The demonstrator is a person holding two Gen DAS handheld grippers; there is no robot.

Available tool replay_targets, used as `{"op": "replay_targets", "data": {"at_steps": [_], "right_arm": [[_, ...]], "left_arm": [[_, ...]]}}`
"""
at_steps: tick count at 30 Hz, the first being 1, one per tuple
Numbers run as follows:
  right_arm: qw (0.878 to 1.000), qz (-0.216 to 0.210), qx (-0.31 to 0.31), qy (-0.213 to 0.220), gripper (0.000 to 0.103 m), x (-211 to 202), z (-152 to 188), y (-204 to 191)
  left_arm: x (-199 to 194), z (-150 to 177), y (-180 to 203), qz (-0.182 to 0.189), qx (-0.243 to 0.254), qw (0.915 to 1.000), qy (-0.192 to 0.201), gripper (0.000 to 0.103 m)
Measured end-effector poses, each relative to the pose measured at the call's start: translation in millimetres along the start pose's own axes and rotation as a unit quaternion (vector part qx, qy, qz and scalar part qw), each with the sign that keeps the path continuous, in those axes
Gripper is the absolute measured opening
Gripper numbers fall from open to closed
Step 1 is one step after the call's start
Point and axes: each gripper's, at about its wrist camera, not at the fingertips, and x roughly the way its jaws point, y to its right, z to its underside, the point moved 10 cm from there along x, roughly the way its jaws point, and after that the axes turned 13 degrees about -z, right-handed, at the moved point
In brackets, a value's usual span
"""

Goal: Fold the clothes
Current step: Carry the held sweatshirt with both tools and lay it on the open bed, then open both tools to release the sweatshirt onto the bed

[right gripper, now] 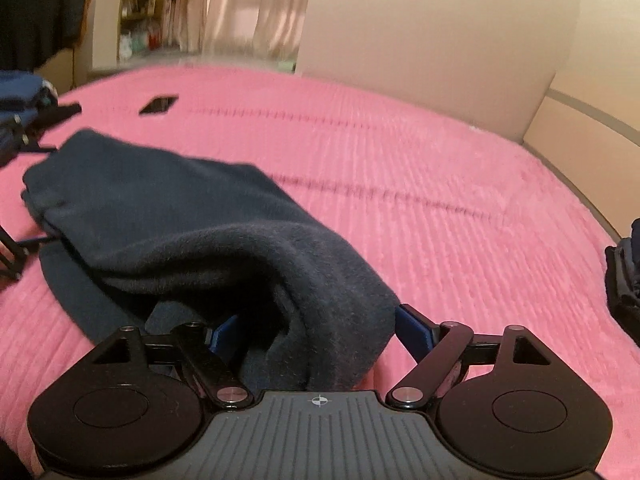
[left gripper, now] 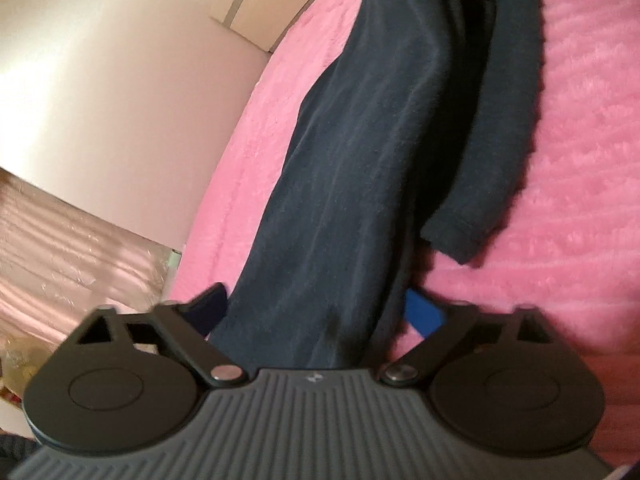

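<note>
1. Left claw (left gripper: 316, 312): jaws apart, dark fabric running between the blue pads; whether they press it cannot be told.
2. Right claw (right gripper: 316, 328): jaws spread wide, a bunched end of the garment lying between the fingers (right gripper: 412, 328), not pinched.
3. Navy fleece garment (right gripper: 180, 220): lying partly folded on the bed, one sleeve (left gripper: 492, 160) laid out to the side.
4. Pink ribbed bedcover (right gripper: 420, 168): carries the garment.
5. Small dark flat object (right gripper: 158, 105): on the far cover.
6. Dark folded pile (right gripper: 624, 276): right edge of the bed.
7. Beige headboard (right gripper: 440, 40), curtain (right gripper: 248, 8), cluttered shelf (right gripper: 144, 20): beyond the bed.
</note>
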Motion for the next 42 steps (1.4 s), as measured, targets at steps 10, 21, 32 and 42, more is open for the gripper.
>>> {"op": "replay_targets", "data": {"at_steps": [10, 21, 32, 42], "right_arm": [[0.992, -0.032, 0.095, 0.073, 0.096, -55, 23, -9], [0.976, -0.103, 0.186, 0.036, 0.103, -31, 55, -55], [0.983, -0.106, 0.131, 0.075, 0.009, -46, -6, -29], [0.988, -0.058, -0.135, 0.048, 0.009, -225, -87, 18]], "left_arm": [[-17, -37, -40, -0.038, 0.010, 0.9975, -0.059, 0.009], [-64, -68, -225, -0.137, -0.075, 0.9854, -0.069, 0.009], [-87, -14, -268, -0.160, -0.065, 0.9804, -0.096, 0.009], [-179, -36, -263, -0.127, -0.098, 0.9844, -0.073, 0.009]]}}
